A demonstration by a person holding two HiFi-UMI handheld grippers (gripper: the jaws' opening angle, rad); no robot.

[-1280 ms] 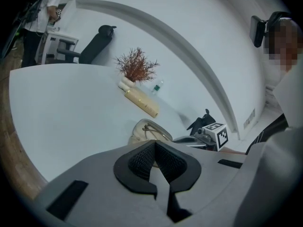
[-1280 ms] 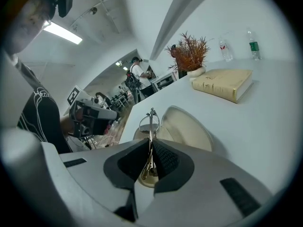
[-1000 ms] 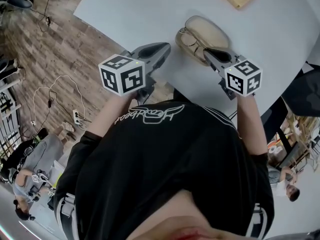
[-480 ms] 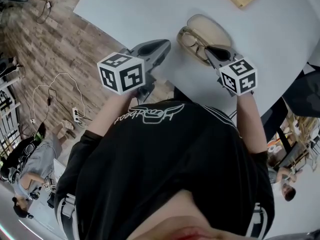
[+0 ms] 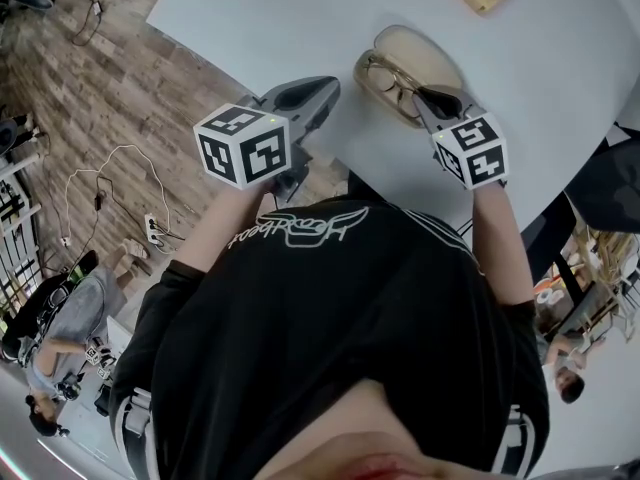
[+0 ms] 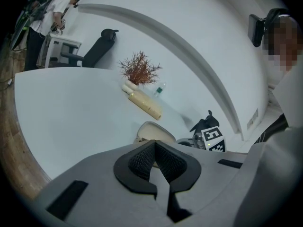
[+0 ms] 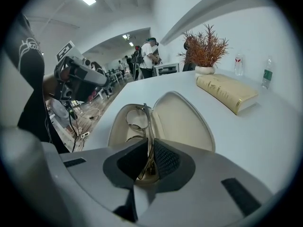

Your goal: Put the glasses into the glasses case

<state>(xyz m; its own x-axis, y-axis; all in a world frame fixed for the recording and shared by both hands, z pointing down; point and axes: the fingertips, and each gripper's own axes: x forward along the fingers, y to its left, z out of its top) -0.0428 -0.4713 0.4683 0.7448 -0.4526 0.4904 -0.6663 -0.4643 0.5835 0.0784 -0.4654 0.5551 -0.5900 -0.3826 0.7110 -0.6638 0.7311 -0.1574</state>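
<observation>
**Right claw on glasses, glasses in open case**

Right claw (image 7: 150,150) is clenched on the glasses (image 7: 136,119), with the thin metal frame pinched between its pads. The glasses sit inside the case (image 7: 187,122), in its left half as the right gripper view shows it. The other half is swung open. The case rests on the white table (image 5: 300,18). Left claw (image 6: 155,148) is clenched on nothing, jaws meeting, and hovers left of the case near the table edge. A book (image 7: 227,93) lies beyond the case, and a potted plant (image 7: 206,48) stands further behind it.
</observation>
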